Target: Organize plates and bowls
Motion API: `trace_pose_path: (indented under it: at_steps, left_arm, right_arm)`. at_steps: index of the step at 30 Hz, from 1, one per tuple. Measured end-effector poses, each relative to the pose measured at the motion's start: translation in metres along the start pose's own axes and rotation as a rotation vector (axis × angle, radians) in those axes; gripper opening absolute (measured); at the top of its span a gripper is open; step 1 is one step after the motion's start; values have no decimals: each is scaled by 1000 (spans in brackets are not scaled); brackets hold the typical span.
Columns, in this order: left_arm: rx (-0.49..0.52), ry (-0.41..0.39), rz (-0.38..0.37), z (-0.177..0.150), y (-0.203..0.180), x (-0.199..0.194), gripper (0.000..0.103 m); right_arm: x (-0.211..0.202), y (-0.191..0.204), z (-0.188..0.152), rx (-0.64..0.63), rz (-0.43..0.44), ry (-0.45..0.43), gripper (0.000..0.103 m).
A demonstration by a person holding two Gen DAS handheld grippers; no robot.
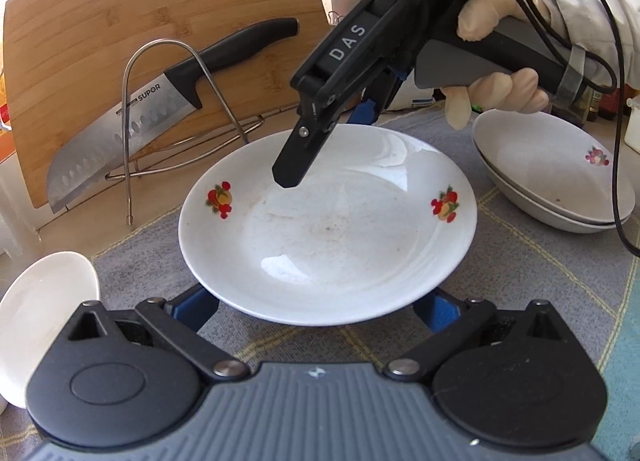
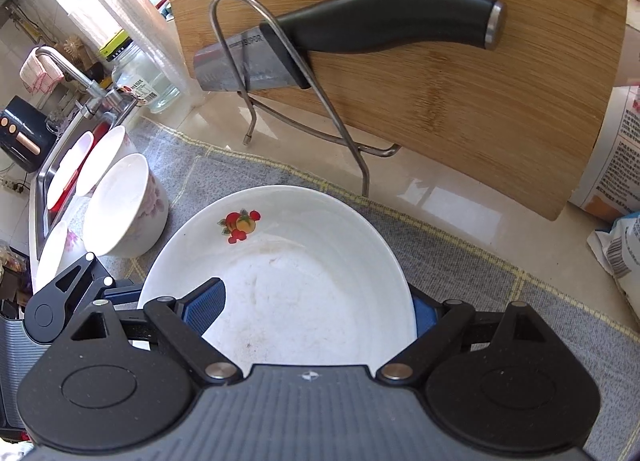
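Gripping opposite rims of the white glazed fruit-print plate [image 1: 328,229], both the left gripper [image 1: 320,307] and right gripper [image 2: 320,313] have jaws clenched on it; slippery, brittle ceramic.

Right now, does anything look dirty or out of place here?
Yes. The fruit-print plate shows brownish smears and specks across its centre, so it looks unwashed. A knife rests tilted in the wire rack against the cutting board.
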State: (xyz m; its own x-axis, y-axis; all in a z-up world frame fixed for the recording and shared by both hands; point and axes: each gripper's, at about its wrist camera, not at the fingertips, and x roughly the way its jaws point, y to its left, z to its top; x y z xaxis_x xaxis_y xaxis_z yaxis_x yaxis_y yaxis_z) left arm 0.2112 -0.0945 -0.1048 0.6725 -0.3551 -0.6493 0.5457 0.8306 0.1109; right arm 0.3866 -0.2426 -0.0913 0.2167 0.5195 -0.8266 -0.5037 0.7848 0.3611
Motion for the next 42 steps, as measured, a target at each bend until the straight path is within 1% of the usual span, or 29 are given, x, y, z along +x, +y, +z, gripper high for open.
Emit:
trace_pose_path:
  at_steps: [14, 20, 28, 37, 42]
  left_arm:
    - [-23, -5, 8, -5, -15, -37, 102]
    - [-14, -8, 13, -3, -21, -50, 102]
    - [-4, -10, -4, 1, -30, -61, 102]
    - [21, -12, -41, 2, -43, -71, 102]
    - [35, -16, -58, 6, -48, -70, 102]
  right_arm:
    - [-28, 35, -27, -29, 5, -27, 95]
    - [-43, 45, -40, -28, 6, -48, 95]
    - [-61, 51, -59, -9, 1, -72, 95]
    - [-76, 55, -84, 16, -24, -78, 95]
    - [-84, 53, -97, 42, -32, -90, 95]
